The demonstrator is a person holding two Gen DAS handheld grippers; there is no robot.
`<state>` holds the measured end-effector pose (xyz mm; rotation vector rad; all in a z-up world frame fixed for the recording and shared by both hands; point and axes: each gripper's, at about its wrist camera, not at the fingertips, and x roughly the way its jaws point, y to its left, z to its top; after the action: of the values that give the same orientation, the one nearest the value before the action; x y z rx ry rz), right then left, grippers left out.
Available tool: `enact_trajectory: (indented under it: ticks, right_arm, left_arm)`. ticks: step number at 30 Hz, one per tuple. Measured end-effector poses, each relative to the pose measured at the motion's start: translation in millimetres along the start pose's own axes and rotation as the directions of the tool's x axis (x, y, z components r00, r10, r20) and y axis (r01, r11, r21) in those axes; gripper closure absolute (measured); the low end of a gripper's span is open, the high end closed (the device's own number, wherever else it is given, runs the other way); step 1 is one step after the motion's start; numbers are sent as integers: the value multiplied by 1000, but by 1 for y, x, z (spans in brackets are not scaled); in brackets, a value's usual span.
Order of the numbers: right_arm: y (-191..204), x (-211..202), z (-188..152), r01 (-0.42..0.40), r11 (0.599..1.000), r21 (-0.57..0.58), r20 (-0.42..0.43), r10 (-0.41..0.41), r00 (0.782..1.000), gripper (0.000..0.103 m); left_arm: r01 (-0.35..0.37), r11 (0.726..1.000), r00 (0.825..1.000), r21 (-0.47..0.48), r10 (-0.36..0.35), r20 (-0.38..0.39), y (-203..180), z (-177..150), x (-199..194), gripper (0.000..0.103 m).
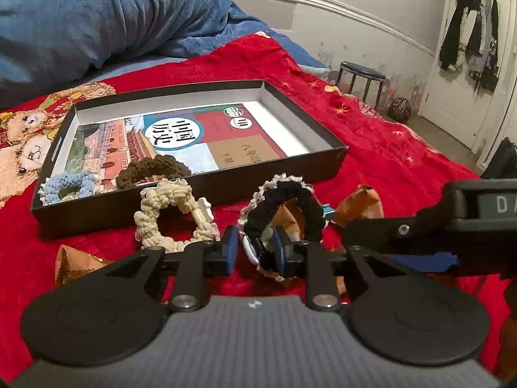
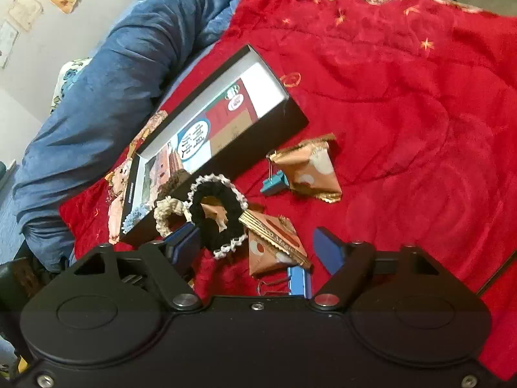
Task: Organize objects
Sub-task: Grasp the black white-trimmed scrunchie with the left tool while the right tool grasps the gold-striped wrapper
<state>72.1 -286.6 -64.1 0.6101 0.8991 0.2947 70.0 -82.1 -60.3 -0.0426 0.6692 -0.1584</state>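
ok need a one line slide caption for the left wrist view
Left hand-held gripper closing on a black scrunchie beside a cream scrunchie, in front of the black box.

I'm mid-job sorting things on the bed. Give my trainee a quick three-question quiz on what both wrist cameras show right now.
1. True or false: the left gripper is closed on the black scrunchie.
2. Which scrunchie lies outside the box, on the red blanket?
A. blue
B. brown
C. cream
3. Fill in: the right gripper hovers with its jaws ____ over a snack packet and a blue binder clip.

Key:
1. True; its pads pinch the near edge.
2. C; the cream scrunchie sits just in front of the box, while the blue scrunchie and brown scrunchie lie inside on the book.
3. open
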Motion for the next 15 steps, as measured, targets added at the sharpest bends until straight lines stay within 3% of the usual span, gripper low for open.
enact_trajectory:
  ticks: [2, 6, 9, 11, 15]
  right_arm:
    - [0, 5, 0, 6, 1000, 0, -13, -6, 1000, 33]
    - [2, 12, 0, 26, 1000, -10, -18, -26, 999, 41]
    - [3, 16, 0, 42, 999, -10, -11, -42, 999, 50]
    - [4, 19, 0, 60, 998, -17, -9, -61, 998, 64]
    - [7, 22, -1, 80, 996, -31, 2, -80, 997, 68]
  left_arm:
    - [-38, 998, 999, 40, 39, -15, -5, -2, 4, 67]
    - [-59, 995, 998, 84, 60, -13, -10, -6, 8, 86]
    - [-40, 998, 999, 47, 41, -13, -7, -4, 7, 87]
    - [-36, 999, 999, 32, 36, -21, -5, -2, 5, 87]
    - [-34, 999, 999, 30, 34, 2, -5, 3, -5, 87]
